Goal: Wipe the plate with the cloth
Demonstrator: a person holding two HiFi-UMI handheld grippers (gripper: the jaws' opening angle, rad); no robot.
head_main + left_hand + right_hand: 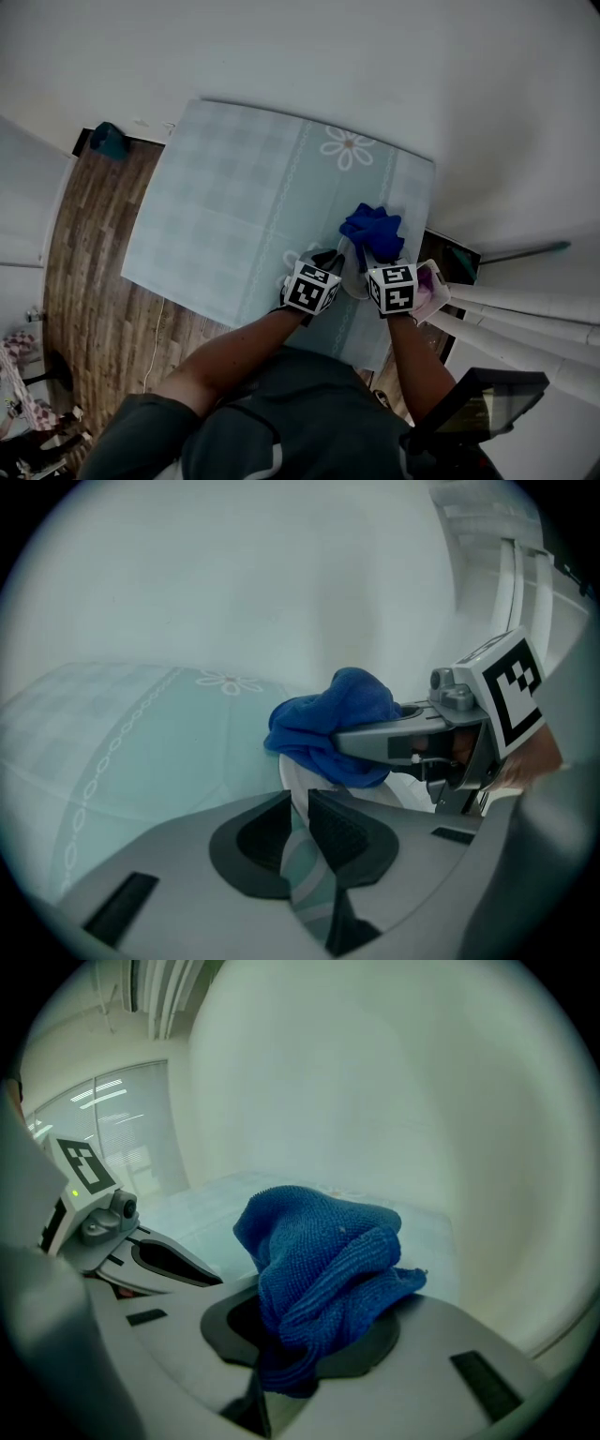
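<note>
Near the front right corner of the table, a white plate is held tilted between the two grippers. My left gripper is shut on the plate's rim, a thin pale edge between its pads. A bunched blue cloth sticks out of my right gripper, which is shut on it. In the left gripper view the cloth rests against the upper part of the plate, with the right gripper's fingers over it. The cloth fills the right gripper view, hiding the plate there.
A pale blue checked tablecloth with a daisy print covers the table. A pink and white object lies by the right gripper at the table's edge. Wood floor shows at the left with a teal thing. White walls stand close behind.
</note>
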